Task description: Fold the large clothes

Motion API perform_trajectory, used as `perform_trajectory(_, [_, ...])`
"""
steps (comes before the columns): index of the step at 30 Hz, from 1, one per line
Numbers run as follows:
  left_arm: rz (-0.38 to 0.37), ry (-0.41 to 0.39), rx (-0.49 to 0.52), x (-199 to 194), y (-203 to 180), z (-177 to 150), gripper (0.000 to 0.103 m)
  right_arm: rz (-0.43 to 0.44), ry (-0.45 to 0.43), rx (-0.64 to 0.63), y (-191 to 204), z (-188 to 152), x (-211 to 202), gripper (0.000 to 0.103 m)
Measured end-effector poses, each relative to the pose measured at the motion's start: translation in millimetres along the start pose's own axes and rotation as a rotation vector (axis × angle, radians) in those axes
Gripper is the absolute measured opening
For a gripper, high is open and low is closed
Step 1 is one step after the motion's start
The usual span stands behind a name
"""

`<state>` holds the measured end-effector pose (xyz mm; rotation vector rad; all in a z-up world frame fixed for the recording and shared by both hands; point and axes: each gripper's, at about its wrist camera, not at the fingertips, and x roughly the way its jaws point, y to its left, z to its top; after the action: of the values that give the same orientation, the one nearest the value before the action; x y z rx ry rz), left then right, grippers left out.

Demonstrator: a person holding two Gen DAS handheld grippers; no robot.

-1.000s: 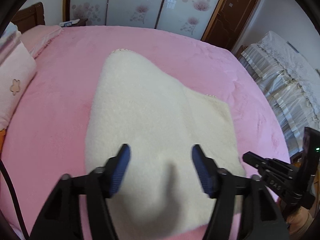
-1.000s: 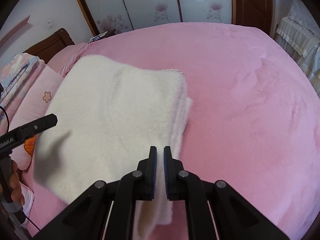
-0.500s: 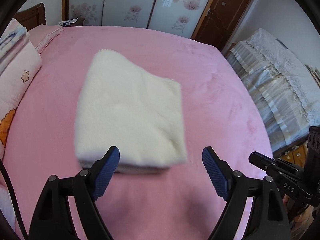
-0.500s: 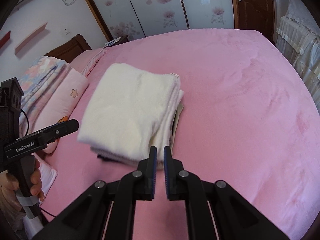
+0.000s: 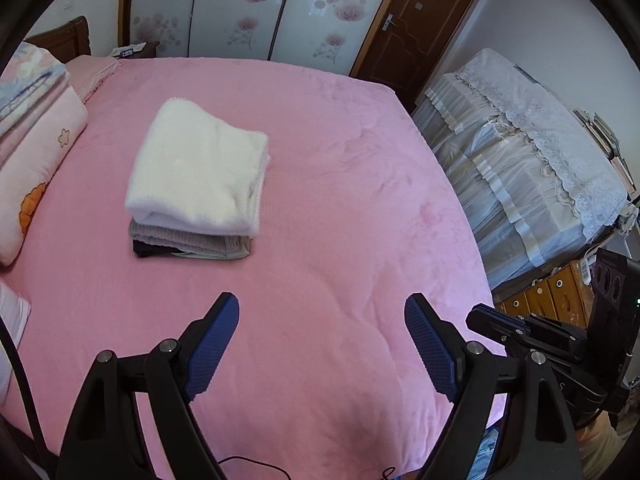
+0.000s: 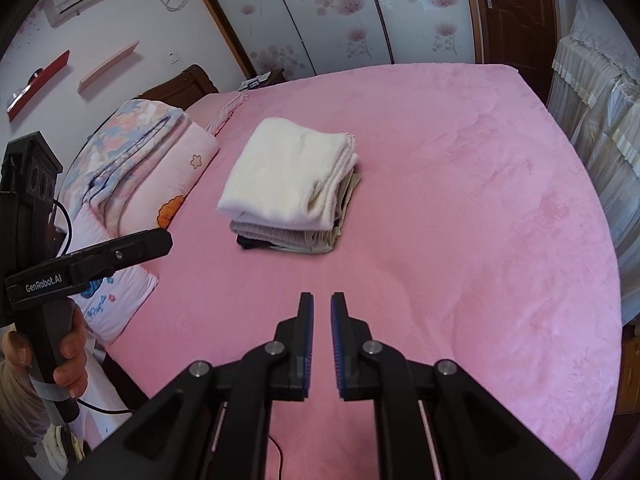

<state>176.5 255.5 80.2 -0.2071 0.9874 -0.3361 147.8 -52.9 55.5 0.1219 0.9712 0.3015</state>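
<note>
pink bed (image 5: 340, 184), folded clothes stack (image 5: 196, 184) | left claw (image 5: 322, 344) wide, empty | right claw (image 6: 322, 340) opening a crack, empty

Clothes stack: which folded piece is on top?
The fluffy white garment; the grey-beige knit piece lies under it, the black piece at the bottom.

We see a pink bedspread (image 5: 340, 184) over the whole bed, folded pink quilts (image 6: 152, 160) stacked along its head end, flowered sliding wardrobe doors (image 5: 248, 12) behind, a brown door (image 5: 416, 28), lace-covered furniture (image 5: 528, 152) beside the bed, two wall shelves (image 6: 72, 76).
</note>
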Motion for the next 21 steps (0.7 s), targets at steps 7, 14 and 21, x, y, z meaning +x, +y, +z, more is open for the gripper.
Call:
perform_trajectory(7, [0.054, -0.027, -0.029, -41.9, -59.8, -61.8, 0.084, 0.023, 0.000, -0.006, -9.4, -46.5, -49.6, 0.009])
perform_trajectory(14, [0.164, -0.100, -0.027, -71.5, -100.3, -109.8, 0.084, -0.019, -0.068, -0.008, -12.5, -82.3, -90.4, 0.009])
perform_trajectory(21, [0.275, -0.147, 0.008, -83.3, -126.4, -148.7, 0.084, -0.068, -0.133, 0.032, -14.7, -107.7, -111.4, 0.035])
